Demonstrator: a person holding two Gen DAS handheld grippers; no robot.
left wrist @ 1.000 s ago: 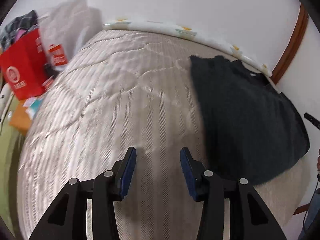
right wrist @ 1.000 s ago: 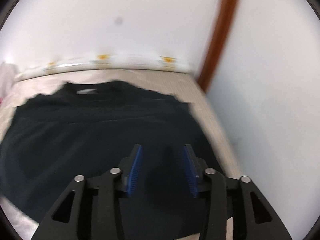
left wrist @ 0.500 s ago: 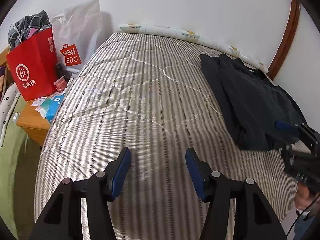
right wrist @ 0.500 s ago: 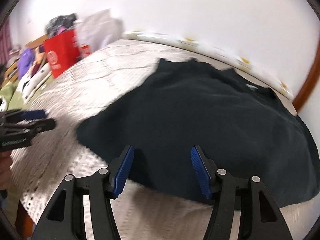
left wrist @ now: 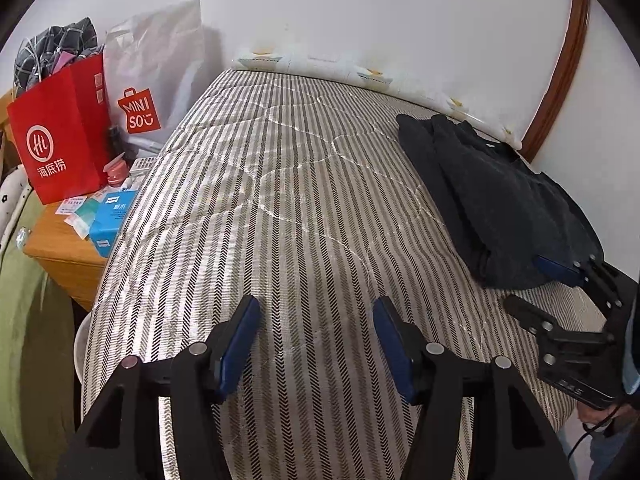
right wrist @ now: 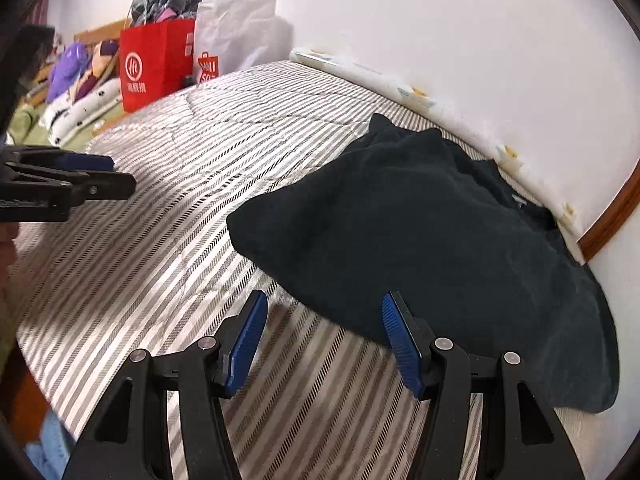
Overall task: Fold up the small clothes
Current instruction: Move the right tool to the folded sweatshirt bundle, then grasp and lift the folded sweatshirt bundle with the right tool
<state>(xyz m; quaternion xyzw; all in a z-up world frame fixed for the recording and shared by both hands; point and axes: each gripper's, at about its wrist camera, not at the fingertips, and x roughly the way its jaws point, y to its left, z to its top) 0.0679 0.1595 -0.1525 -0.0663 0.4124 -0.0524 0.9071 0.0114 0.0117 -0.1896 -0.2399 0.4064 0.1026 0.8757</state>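
Observation:
A black garment (left wrist: 496,204) lies folded lengthwise on the right side of the striped mattress (left wrist: 280,208), near the wall. In the right wrist view the garment (right wrist: 420,232) fills the middle and right. My left gripper (left wrist: 316,320) is open and empty above bare mattress, left of the garment. My right gripper (right wrist: 324,320) is open and empty, just short of the garment's near edge. The right gripper also shows at the right edge of the left wrist view (left wrist: 560,300). The left gripper shows at the left of the right wrist view (right wrist: 76,176).
A red paper bag (left wrist: 60,136) and a white Miniso bag (left wrist: 156,72) stand on a wooden nightstand (left wrist: 64,248) left of the bed, with small boxes. Green bedding (left wrist: 28,340) lies at the far left. A white wall with brown trim (left wrist: 560,68) runs behind the bed.
Both grippers have pulled back from the garment and opened a little wider. The garment, spread flat a second ago, now lies folded over into a narrower shape. The right wrist view has swung left.

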